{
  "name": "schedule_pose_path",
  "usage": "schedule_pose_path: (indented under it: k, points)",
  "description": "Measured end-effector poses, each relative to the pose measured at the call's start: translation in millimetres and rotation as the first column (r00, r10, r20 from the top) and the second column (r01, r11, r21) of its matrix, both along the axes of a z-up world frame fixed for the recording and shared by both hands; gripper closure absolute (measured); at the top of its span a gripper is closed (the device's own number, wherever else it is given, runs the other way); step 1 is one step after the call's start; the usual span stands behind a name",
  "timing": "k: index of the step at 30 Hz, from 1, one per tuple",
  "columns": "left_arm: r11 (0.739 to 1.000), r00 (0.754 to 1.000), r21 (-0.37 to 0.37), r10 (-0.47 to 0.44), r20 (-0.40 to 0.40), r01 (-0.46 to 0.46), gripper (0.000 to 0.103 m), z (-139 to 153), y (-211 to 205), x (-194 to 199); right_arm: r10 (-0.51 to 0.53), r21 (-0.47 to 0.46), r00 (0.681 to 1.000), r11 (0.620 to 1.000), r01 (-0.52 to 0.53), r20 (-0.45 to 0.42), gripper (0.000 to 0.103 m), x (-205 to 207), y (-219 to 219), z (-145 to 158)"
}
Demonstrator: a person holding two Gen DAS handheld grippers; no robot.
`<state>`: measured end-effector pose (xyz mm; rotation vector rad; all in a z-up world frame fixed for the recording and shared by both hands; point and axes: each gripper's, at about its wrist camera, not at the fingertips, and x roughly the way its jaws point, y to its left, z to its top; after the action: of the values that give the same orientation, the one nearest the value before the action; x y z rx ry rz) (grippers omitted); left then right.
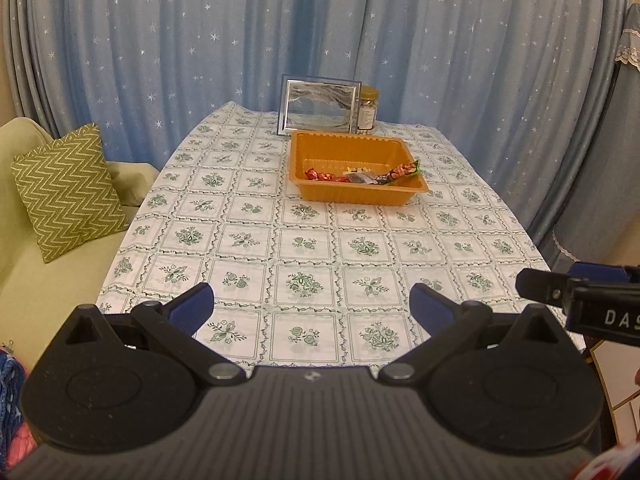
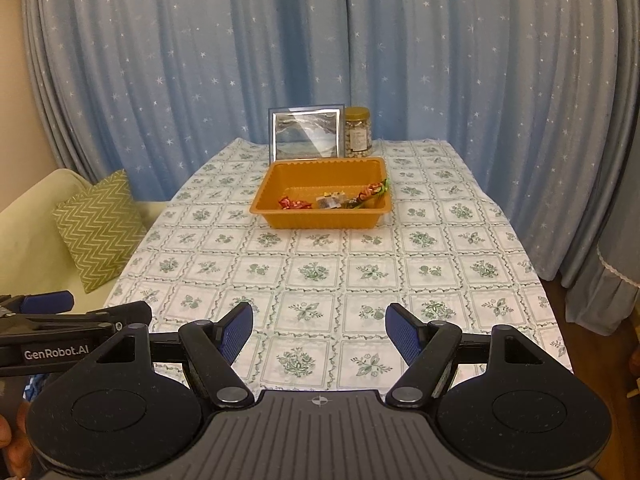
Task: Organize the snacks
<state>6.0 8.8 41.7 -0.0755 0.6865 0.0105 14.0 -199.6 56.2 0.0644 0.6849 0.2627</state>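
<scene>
Snacks (image 2: 332, 199): we count perhaps five wrapped, in one orange tray (image 2: 320, 220). Left hand-held gripper (image 1: 311, 305) and right hand-held gripper (image 2: 319, 332): both spread, empty.

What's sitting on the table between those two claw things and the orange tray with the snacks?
Nothing: in both wrist views only bare flowered tablecloth lies between each open hand-held gripper and the orange tray.

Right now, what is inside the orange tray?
The orange tray holds several wrapped snacks near its front wall: red wrappers, a dark one, and a long one leaning on the right rim. Anything beneath them is hidden.
</scene>
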Motion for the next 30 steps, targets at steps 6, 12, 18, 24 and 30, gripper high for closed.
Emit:
schedule_pose_path:
  k: [6,12,18,24,30]
  points:
    - [1.0,1.0,0.001,-0.005,0.001,0.005,0.0,0.1,-2.5,1.4,-0.004,0.002,1.0,1.0,0.004,0.002,0.03,-0.7,-1.5,-0.1]
    - [1.0,1.0,0.003,-0.007,-0.001,0.007,0.0,-1.4,-2.4,1.5,-0.008,0.008,1.0,1.0,0.008,-0.003,0.03,-0.8,-3.4,-1.1]
    - [1.0,1.0,0.003,-0.004,-0.006,0.004,0.0,-2.7,-0.9,1.7,-0.005,0.004,1.0,1.0,0.005,-0.005,0.03,-1.4,-2.6,-2.1]
    - [1.0,1.0,0.003,-0.006,-0.006,0.006,0.0,-2.7,-0.4,1.8,-0.003,0.004,1.0,1.0,0.003,-0.004,0.03,-1.1,-2.4,-2.6]
    - [1.0,1.0,0.003,-0.006,-0.007,0.006,0.0,-2.6,0.1,1.7,-0.004,0.003,1.0,1.0,0.004,-0.003,0.03,-1.6,-1.6,-2.8]
